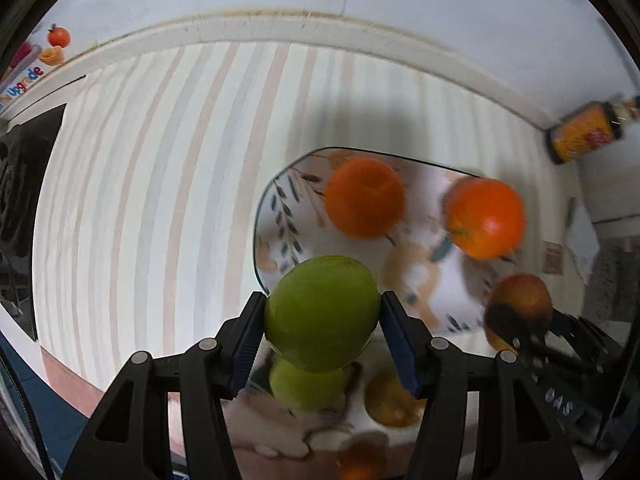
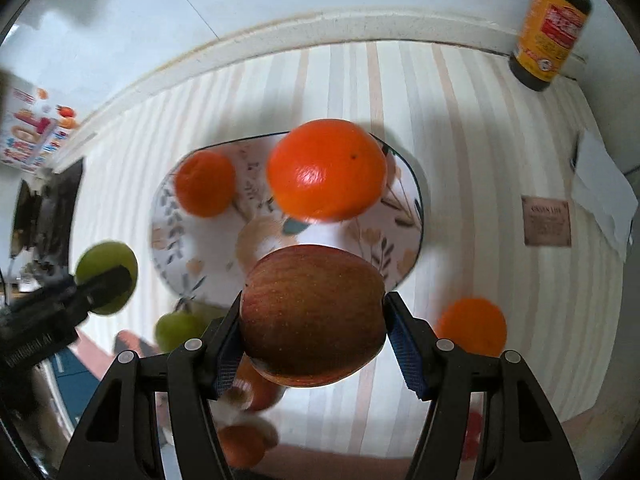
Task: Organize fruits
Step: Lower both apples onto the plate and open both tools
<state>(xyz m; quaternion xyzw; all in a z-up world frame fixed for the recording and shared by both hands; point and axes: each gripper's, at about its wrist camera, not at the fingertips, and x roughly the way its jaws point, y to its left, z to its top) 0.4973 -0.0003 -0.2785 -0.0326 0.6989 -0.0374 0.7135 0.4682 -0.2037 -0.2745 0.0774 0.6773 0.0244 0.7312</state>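
My left gripper (image 1: 322,320) is shut on a green apple (image 1: 322,314) and holds it above the near left rim of a floral plate (image 1: 280,208). Two oranges (image 1: 365,198) (image 1: 485,218) lie on that plate. My right gripper (image 2: 314,324) is shut on a red apple (image 2: 314,316) above the plate's near edge (image 2: 172,216); it also shows in the left wrist view (image 1: 520,300). The same two oranges (image 2: 205,182) (image 2: 326,168) show in the right wrist view, with the green apple (image 2: 106,268) at the left.
A second green apple (image 1: 306,384) and a yellowish fruit (image 1: 392,400) lie below the left gripper. A loose orange (image 2: 472,326) sits on the striped cloth (image 2: 480,160). A dark bottle (image 2: 552,28) stands at the far right by the wall. A brown card (image 2: 547,221) lies right of the plate.
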